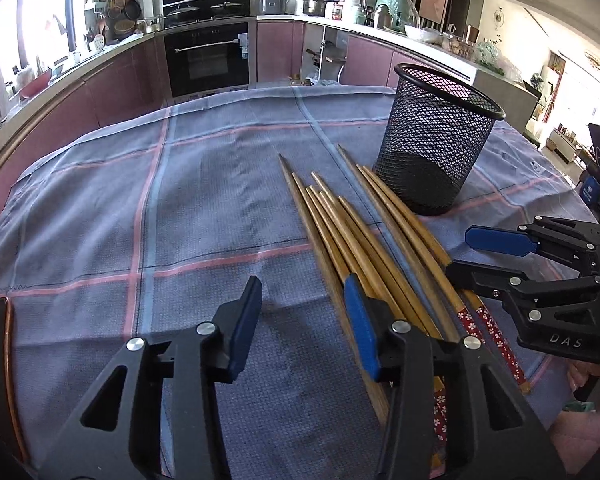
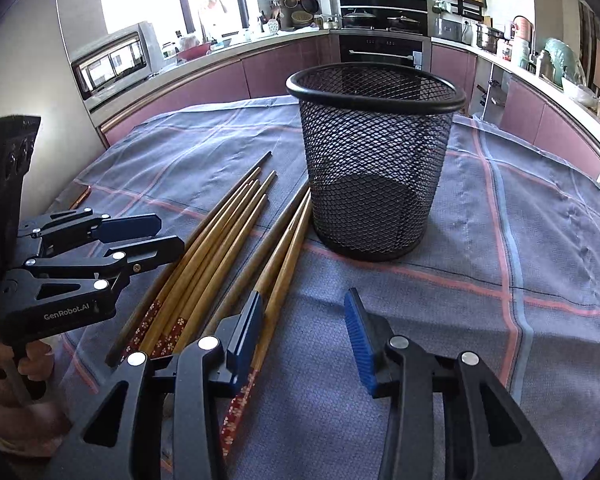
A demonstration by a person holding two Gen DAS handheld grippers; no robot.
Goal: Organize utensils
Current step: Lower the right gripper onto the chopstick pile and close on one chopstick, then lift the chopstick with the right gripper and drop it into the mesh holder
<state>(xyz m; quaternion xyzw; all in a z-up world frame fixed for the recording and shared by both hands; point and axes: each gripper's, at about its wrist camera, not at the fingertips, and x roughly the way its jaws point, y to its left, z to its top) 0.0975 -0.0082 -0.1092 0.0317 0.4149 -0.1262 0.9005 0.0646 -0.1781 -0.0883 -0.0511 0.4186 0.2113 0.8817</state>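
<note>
At a kitchen table under a checked cloth (image 1: 204, 208), I hold both grippers low over a loose bundle of wooden chopsticks (image 1: 352, 232), none yet lifted. The chopsticks lie flat, tips pointing away from me, just beside and left of the black mesh holder (image 2: 374, 152), which stands upright and looks empty. My left gripper (image 1: 304, 324) is spread wide and holds nothing; its right finger sits over the near ends of the sticks. My right gripper (image 2: 306, 340) is equally wide and empty, its left finger over two sticks with red patterned handles. I judge this the opening step: choosing a first stick. The next move calls for bringing one gripper down around a single chopstick, pinching it cleanly, then tilting it upright over the holder's rim.
</note>
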